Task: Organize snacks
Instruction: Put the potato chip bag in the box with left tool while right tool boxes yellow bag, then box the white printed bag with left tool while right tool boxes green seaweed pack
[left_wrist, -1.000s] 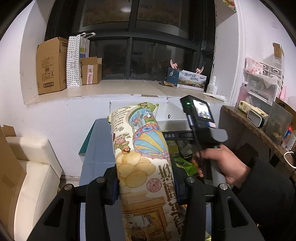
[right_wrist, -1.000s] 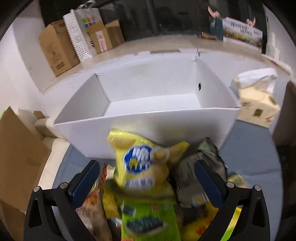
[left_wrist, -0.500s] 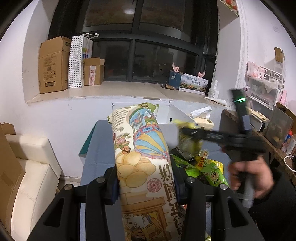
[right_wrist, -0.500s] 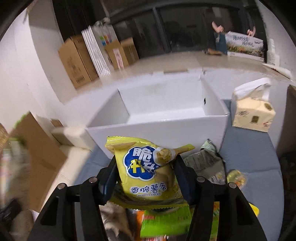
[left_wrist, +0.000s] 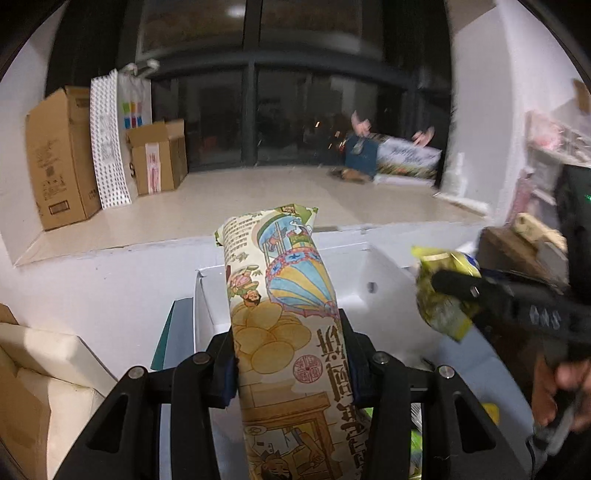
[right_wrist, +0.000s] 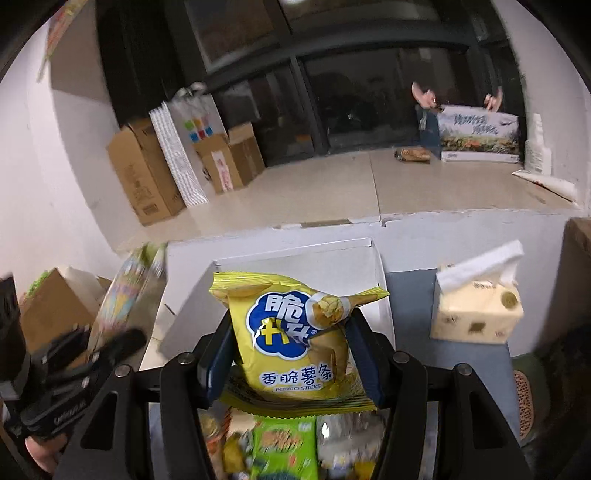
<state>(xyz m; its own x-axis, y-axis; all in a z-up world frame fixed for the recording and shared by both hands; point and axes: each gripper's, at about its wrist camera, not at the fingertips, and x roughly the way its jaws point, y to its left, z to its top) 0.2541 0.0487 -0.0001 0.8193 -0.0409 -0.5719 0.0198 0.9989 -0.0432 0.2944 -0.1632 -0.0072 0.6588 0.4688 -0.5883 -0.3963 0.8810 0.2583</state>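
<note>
The left gripper clamps a tall illustrated snack bag between both fingers, holding it upright over the near edge of the white cardboard box. To its right, the right gripper pinches a yellow potato-sticks bag in front of the same box, above a pile of loose snack packets. A tissue pack stands farther right on the blue-grey table.

Both wrist views look forward along their tongs, close over the worktop, sharing white box and window ledge.
</note>
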